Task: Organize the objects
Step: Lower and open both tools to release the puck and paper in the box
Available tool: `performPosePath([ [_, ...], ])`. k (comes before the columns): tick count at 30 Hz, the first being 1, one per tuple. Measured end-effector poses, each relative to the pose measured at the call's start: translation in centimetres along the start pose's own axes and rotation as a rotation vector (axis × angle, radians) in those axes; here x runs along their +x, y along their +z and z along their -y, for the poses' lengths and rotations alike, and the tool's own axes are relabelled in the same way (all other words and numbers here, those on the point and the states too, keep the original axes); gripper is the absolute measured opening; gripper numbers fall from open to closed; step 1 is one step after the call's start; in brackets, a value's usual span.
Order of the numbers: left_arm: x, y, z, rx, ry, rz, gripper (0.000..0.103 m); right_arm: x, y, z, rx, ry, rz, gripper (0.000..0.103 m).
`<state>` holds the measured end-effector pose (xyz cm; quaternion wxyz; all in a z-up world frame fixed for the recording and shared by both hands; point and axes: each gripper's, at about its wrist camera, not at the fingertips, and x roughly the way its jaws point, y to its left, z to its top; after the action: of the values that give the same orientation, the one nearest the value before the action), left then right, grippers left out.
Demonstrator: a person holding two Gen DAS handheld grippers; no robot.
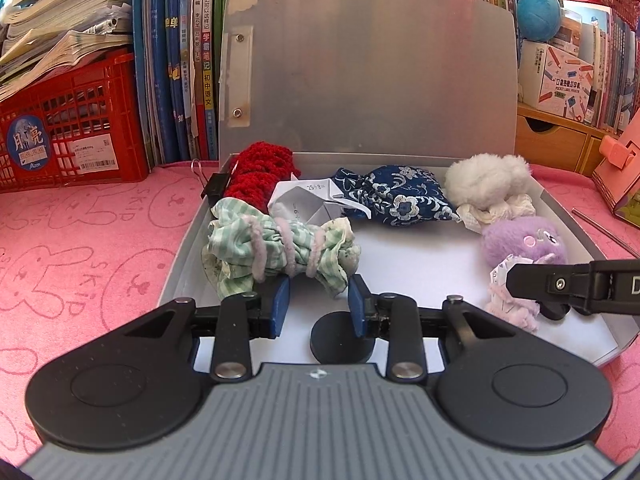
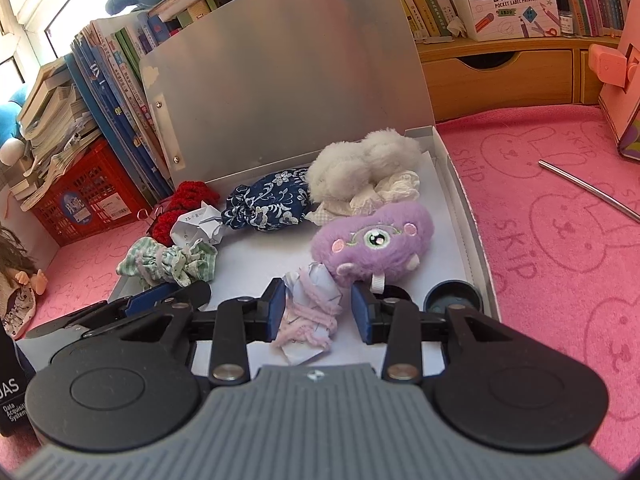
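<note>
A grey flat box [image 1: 186,250] lies on the pink cloth with its lid [image 1: 360,72] standing open. My left gripper [image 1: 319,300] hangs low over the box floor, shut on the lower edge of a green striped cloth bundle [image 1: 276,248] tied with pink cord. My right gripper [image 2: 318,308] is shut on a crumpled paper bundle [image 2: 310,312] wound with pink cord, just in front of a purple plush [image 2: 372,240]. Further back lie a red crochet piece [image 1: 256,172], a folded paper [image 1: 304,200], a blue floral pouch [image 1: 396,196] and a white fluffy toy [image 1: 488,180].
Two black round caps [image 1: 340,340] [image 2: 452,296] sit at the box's near end. A red crate [image 1: 72,132] and upright books stand at the back left, wooden drawers [image 2: 496,76] at the back right. A metal rod [image 2: 592,192] and a pink stand [image 1: 620,168] are right of the box.
</note>
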<state>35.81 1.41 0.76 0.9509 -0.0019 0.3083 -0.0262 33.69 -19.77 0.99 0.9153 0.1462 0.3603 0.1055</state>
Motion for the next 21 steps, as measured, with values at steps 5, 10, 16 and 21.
performPosePath([
  [5,-0.1,-0.1,0.1,0.009,0.010,-0.005,0.049,-0.1,-0.2,0.2,0.006,-0.001,-0.003,0.043],
  [10,-0.6,-0.2,0.3,0.019,0.009,-0.001,0.066,-0.5,-0.5,0.0,-0.015,-0.008,0.004,0.051],
  [16,-2.0,0.1,0.9,0.026,-0.006,0.015,0.087,-2.0,-0.9,-0.3,-0.046,-0.028,0.044,0.065],
  [21,-3.4,0.4,1.5,0.050,-0.001,0.041,0.091,-3.3,-1.0,-0.3,-0.061,-0.051,0.074,0.070],
])
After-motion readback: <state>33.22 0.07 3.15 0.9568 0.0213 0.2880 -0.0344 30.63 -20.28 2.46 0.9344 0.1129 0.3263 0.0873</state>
